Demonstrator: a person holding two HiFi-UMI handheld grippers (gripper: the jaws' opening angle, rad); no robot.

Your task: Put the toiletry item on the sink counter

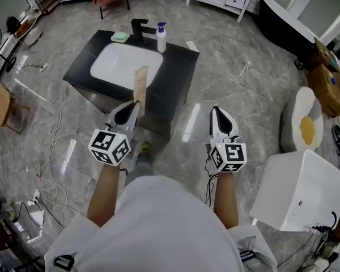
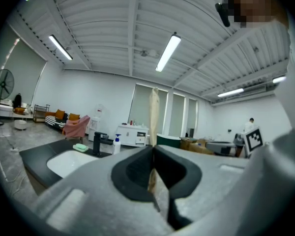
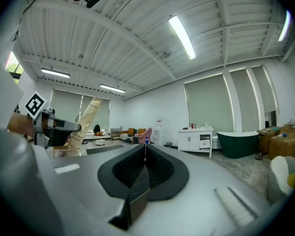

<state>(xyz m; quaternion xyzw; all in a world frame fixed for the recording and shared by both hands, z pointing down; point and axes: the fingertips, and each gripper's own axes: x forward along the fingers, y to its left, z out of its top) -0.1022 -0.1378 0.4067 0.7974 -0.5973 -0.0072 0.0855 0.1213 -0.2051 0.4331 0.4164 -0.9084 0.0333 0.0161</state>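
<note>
the left gripper (image 2: 152, 152) has its jaws closed tight on the lower end of a thin tan tube (image 2: 154, 113), the toiletry item, which stands up almost straight from between them. the right gripper (image 3: 143, 149) has its jaws pressed fully together with nothing between them. it is level with the left one and well apart from it, and from its own view the tube shows off to the left, tilted a little.

in the head view the tube is held in the air, clear of everything else. its top lies over the near right edge of the white basin (image 1: 123, 66), and the left gripper sits just before the front edge of the black sink surface (image 1: 178, 67). at the back of that surface a black tap (image 1: 140, 29) stands behind the basin. a green soap bar (image 1: 120, 37) lies to its left and a white pump bottle (image 1: 161, 38) stands to its right. the grey marble floor (image 1: 238, 78) spreads all round, with cables (image 1: 48, 169) trailing at the left and a white box (image 1: 300, 192) at the right.
</note>
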